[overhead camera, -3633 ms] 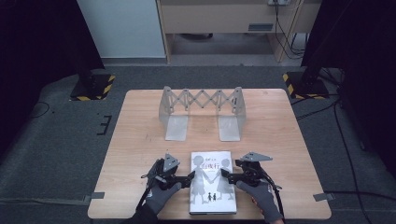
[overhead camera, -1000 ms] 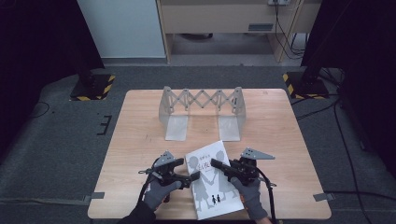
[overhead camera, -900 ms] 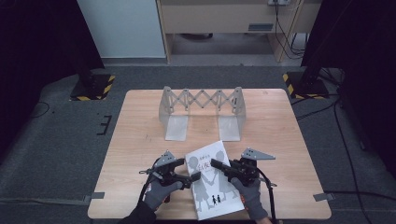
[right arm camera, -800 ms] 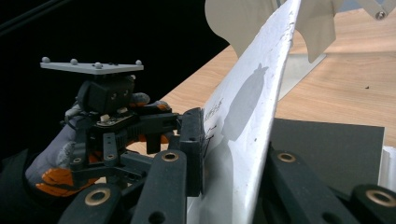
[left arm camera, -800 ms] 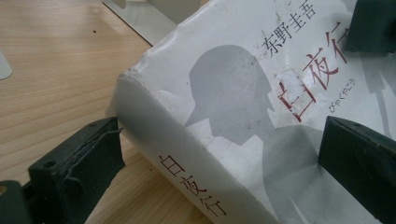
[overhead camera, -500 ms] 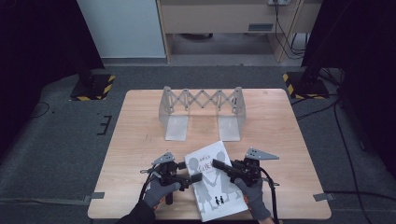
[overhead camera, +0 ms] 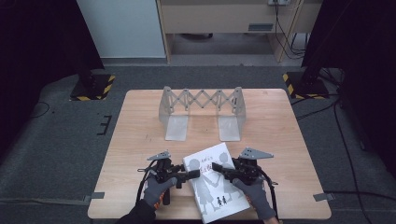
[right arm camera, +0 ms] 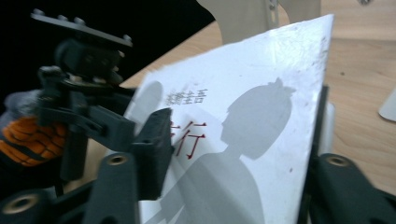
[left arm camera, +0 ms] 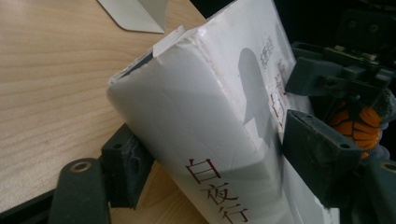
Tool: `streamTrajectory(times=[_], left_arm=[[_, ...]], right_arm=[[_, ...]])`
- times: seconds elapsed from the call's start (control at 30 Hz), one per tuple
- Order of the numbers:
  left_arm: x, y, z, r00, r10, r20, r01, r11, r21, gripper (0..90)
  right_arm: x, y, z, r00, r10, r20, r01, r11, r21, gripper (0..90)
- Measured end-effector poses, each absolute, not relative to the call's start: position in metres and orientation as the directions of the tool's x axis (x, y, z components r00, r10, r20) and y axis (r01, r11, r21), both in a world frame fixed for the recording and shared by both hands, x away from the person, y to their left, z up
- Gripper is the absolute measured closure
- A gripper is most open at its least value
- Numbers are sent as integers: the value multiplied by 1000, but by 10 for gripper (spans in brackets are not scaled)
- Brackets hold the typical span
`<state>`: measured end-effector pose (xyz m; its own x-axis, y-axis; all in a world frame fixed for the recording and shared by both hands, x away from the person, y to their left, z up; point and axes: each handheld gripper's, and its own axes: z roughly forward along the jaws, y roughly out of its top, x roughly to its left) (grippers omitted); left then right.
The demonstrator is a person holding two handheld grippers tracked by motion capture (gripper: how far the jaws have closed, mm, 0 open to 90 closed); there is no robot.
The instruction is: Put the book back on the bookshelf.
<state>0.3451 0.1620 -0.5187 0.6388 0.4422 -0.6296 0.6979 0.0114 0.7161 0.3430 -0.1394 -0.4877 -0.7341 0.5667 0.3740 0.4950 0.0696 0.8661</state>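
Observation:
A white book [overhead camera: 215, 184] with grey silhouettes and red characters is held off the table near its front edge, turned at an angle. My left gripper [overhead camera: 190, 174] is shut on its spine side; in the left gripper view the book [left arm camera: 201, 116] sits across the spine between the pads [left arm camera: 123, 161]. My right gripper [overhead camera: 220, 169] is shut on the opposite edge; in the right gripper view the cover [right arm camera: 252, 93] runs between the two jaws, with one pad [right arm camera: 154, 140] pressed on it. The left gripper [right arm camera: 79, 93] appears beyond the book there.
A grey metal expanding book rack [overhead camera: 201, 109] stands on the wooden table [overhead camera: 289, 135] at the back middle, its two base plates pointing toward me. Dark floor, cables and black stands with striped bases surround the table.
The book lay flat between the two grippers earlier; both have since closed on it, lifted and turned it. Over the last second the hands shifted only slightly.

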Motion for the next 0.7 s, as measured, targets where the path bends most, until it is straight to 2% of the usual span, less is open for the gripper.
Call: streamTrajectory(times=[0.17, 0.27, 0.37, 0.43, 0.57, 0.7], left_arm=[[344, 161, -515, 641, 448, -623, 693, 10, 721, 283], [344, 161, -515, 631, 457, -627, 700, 15, 714, 298], [343, 162, -514, 630, 464, -622, 694, 22, 720, 339], [341, 160, -511, 630, 473, -616, 689, 25, 724, 345], [342, 160, -506, 612, 470, -636, 699, 54, 713, 383], [348, 162, -493, 624, 476, -619, 663, 97, 742, 418]], right_arm=[[343, -145, -488, -735, 564, 376, 493, 64, 868, 423], [343, -147, -488, -710, 630, 314, 462, 81, 883, 393], [344, -152, -491, -674, 685, 276, 478, 120, 870, 377], [346, -155, -498, -672, 642, 370, 544, 88, 835, 359], [347, -154, -498, -673, 631, 386, 551, 79, 831, 349], [349, -155, -495, -678, 618, 399, 530, 34, 847, 367]])
